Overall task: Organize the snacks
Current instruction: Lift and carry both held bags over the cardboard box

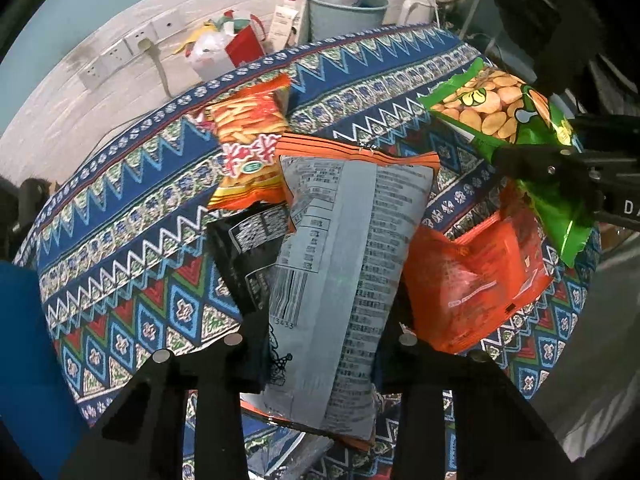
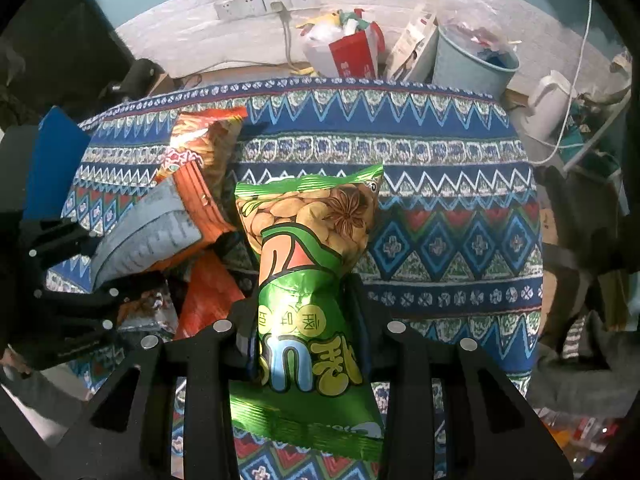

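Looks like somebody's room at home, pretty lived-in. There's a table with a colourful patterned cloth (image 2: pixel 440 184) pushed up to a whitewashed wall with a row of wall sockets (image 2: pixel 260 0), one with a plug in it. Behind the table sit a pale blue bin (image 2: pixel 468 60) full of rubbish, a red box (image 2: pixel 354 54) and a white kettle (image 2: pixel 548 96).

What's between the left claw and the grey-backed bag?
Nothing visible. The left claw is already shut on the grey-backed bag, pads on both sides. The black packet lies beside and partly under it; the orange packet lies on its other side.
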